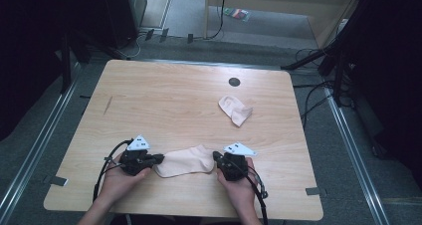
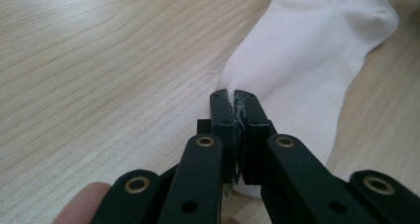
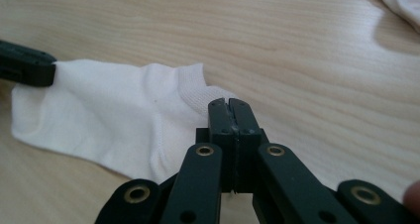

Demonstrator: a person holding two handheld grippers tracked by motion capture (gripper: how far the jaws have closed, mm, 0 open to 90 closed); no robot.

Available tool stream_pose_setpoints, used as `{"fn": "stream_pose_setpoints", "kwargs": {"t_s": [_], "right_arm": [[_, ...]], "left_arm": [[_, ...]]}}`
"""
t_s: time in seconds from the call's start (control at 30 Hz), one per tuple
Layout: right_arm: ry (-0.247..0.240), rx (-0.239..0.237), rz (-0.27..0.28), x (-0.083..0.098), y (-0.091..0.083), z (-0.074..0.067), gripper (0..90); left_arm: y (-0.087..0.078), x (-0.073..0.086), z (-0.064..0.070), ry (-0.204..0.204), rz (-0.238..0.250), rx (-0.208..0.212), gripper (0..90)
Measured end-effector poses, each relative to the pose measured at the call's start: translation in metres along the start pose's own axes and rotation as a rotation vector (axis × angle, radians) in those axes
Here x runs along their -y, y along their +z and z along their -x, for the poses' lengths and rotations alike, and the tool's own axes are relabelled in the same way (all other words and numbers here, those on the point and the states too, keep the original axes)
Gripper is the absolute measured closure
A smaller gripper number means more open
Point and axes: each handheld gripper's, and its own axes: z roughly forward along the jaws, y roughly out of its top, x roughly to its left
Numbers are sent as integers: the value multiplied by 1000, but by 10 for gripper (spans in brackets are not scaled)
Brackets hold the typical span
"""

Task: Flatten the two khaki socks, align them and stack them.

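A pale pink ankle sock (image 1: pixel 185 161) lies flat near the front edge of the light wooden table (image 1: pixel 164 100), stretched between the two grippers. The left gripper (image 1: pixel 158 159) has its jaws closed on one end of the sock and the right gripper (image 1: pixel 217 157) is clamped on the other. A second, crumpled pale sock (image 1: pixel 235 109) lies well apart, farther back on the table.

A light wooden table (image 1: pixel 149 100) carries two pale socks. One sock (image 1: pixel 185 161) lies flat between the left gripper (image 1: pixel 158 159) and the right gripper (image 1: pixel 216 156), near the table's front edge. The other sock (image 1: pixel 235 109) lies crumpled, perhaps folded over, well beyond the right gripper. A small dark round spot (image 1: pixel 234 81) sits farther still.
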Motion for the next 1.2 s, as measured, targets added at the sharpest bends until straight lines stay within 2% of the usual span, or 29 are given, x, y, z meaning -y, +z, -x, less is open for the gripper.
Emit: {"fn": "stream_pose_setpoints", "kwargs": {"t_s": [0.13, 0.2, 0.27, 0.3, 0.33, 0.37, 0.4, 0.43, 0.47, 0.5, 0.57, 0.6, 0.63, 0.67, 0.7, 0.77, 0.83, 0.9, 0.93, 1.03, 1.1, 1.2], "right_arm": [[22, 8, -25, 12, -19, 6, 900], [40, 7, -40, 14, -20, 12, 900], [42, 2, -45, 14, -20, 12, 900], [54, -37, -60, 15, -19, 13, 864], [54, -37, -60, 15, -19, 13, 864], [41, -53, -46, 13, -20, 14, 607], [41, -53, -46, 13, -20, 14, 607], [43, -37, -13, 9, -24, 18, 509], [43, -37, -13, 9, -24, 18, 509], [48, -33, 2, 7, -26, 21, 490], [67, -5, 45, 3, -30, 28, 462], [80, 34, 67, 0, -29, 32, 451], [80, 48, 69, -1, -28, 33, 447], [80, 48, 69, -1, -28, 33, 447], [78, 98, 81, -6, -24, 37, 439], [83, 111, 91, -9, -23, 38, 430], [100, 153, 123, -17, -20, 44, 413], [107, 196, 161, -28, -16, 51, 396], [107, 196, 161, -28, -16, 51, 396], [114, 238, 189, -40, -6, 61, 397], [123, 259, 178, -50, 7, 69, 392], [129, 267, 171, -58, 16, 75, 388]], "left_arm": [[2, 0, 4, 42, -26, 7, 892], [4, 0, 6, 56, -36, 6, 892], [6, 0, 6, 63, -24, 11, 891], [5, 0, 6, 58, -1, 12, 837], [5, 1, 6, 48, 11, 13, 837], [3, 0, 3, 19, 56, -5, 607], [3, 0, 3, 19, 56, -5, 582], [-2, 1, -1, -10, 125, -16, 556], [-2, 1, -1, -10, 125, -16, 525], [-5, 1, -5, -38, 163, -16, 525], [-11, 5, -13, -95, 256, -38, 469], [-14, 8, -20, -125, 302, -61, 425], [-14, 8, -20, -125, 302, -61, 413], [-15, 11, -23, -135, 329, -91, 413], [-17, 13, -26, -143, 353, -131, 365], [-18, 16, -32, -165, 366, -164, 344], [-19, 19, -33, -178, 369, -205, 262], [-17, 19, -33, -180, 372, -226, 175], [-16, 19, -32, -178, 377, -236, 175], [-13, 19, -33, -187, 356, -242, 147], [-11, 19, -33, -201, 341, -244, 147], [-10, 18, -33, -195, 335, -246, 147]]}}
